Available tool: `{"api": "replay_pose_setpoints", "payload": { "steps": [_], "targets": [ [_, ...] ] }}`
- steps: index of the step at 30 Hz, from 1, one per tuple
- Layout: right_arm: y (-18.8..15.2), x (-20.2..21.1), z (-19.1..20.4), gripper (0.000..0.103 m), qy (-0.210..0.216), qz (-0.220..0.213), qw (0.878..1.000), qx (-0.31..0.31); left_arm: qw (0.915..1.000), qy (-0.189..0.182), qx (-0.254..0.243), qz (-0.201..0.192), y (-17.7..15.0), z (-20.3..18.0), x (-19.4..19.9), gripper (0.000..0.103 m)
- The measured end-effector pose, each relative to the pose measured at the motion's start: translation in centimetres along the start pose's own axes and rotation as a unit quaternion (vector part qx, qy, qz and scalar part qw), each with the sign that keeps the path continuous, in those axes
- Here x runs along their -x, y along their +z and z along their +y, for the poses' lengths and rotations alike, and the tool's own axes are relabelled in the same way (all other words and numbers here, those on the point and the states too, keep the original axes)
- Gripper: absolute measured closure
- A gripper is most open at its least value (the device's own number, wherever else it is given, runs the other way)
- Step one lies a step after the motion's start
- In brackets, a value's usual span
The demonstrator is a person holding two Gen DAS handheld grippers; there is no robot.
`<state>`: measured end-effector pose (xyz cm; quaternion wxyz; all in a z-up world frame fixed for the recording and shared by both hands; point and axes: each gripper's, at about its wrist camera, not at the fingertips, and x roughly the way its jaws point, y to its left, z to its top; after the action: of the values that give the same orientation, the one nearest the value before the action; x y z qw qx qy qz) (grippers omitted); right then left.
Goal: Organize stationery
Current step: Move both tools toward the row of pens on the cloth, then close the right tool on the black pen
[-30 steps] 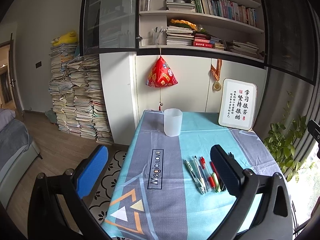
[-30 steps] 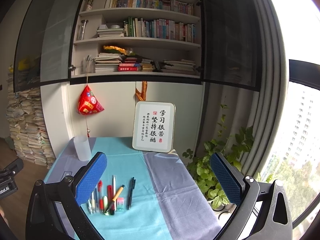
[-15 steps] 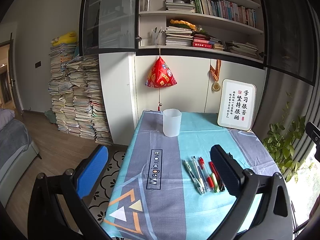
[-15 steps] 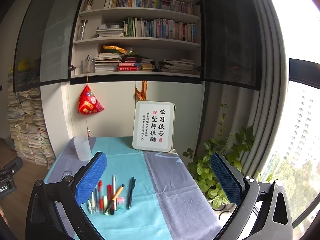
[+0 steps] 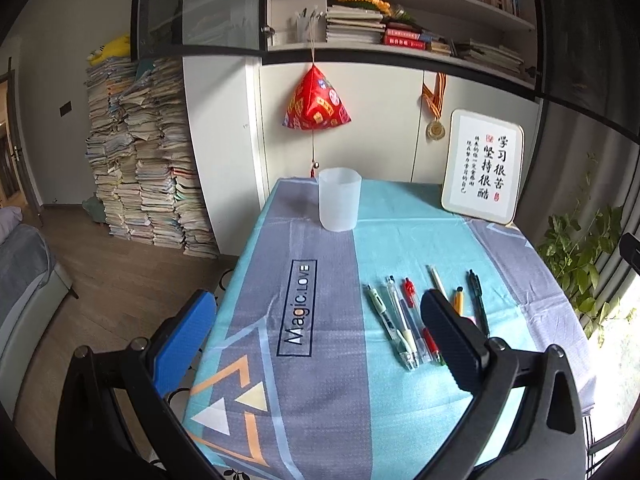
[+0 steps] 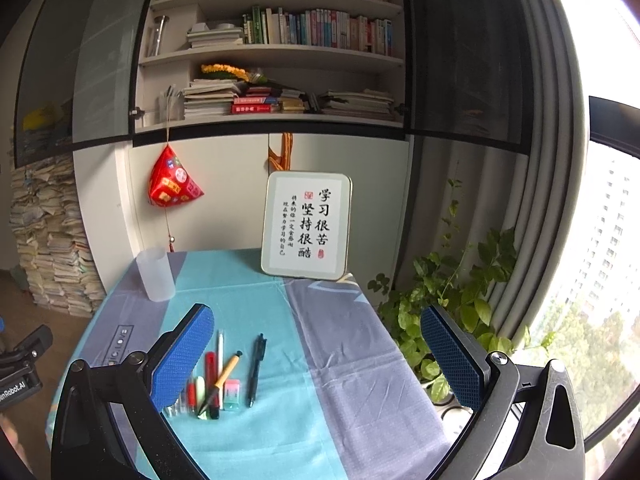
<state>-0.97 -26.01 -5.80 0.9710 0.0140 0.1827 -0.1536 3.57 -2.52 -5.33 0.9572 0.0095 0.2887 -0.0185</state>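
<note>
A translucent plastic cup [image 5: 339,199] stands upright at the far left of the table; it also shows in the right wrist view [image 6: 155,275]. Several pens [image 5: 400,320] lie in a row on the blue tablecloth, right of middle; in the right wrist view the pens [image 6: 218,372] lie with a black pen [image 6: 256,368] and a small eraser [image 6: 232,394]. My left gripper [image 5: 316,344] is open and empty, above the table's near edge, left of the pens. My right gripper [image 6: 316,360] is open and empty, above the pens' right side.
A framed calligraphy sign [image 5: 482,166] leans at the table's far right. A red pyramid ornament [image 5: 316,102] hangs on the cabinet behind. A potted plant [image 6: 444,304] stands right of the table. Stacked books [image 5: 140,152] stand on the floor at left.
The left gripper's view has shifted slightly, and more of the pens show past its right finger. The right gripper has barely moved. Both stay open.
</note>
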Motion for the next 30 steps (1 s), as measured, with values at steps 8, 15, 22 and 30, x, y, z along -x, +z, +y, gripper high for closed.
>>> {"api": "replay_pose_setpoints", "payload": {
  "steps": [8, 15, 22, 30],
  "targets": [
    [-4.8, -9.9, 1.8, 0.0, 0.052, 0.112, 0.992, 0.01, 0.9974, -0.001, -0.014, 0.071, -2.3, -1.3, -7.0, 0.001],
    [-8.0, -16.0, 4.0, 0.012, 0.066, 0.185, 0.98, 0.023, 0.9946, 0.004, -0.015, 0.103, -3.2, -1.3, -10.8, 0.001],
    [-9.5, -18.5, 5.0, 0.028, 0.062, 0.22, 0.973, 0.027, 0.9935, 0.008, -0.025, 0.111, -3.2, -1.7, -12.6, 0.001],
    [-10.1, -18.7, 6.1, 0.035, 0.071, 0.22, 0.972, 0.033, 0.9918, 0.008, -0.027, 0.125, -3.6, -2.0, -13.6, 0.001]
  ]
}}
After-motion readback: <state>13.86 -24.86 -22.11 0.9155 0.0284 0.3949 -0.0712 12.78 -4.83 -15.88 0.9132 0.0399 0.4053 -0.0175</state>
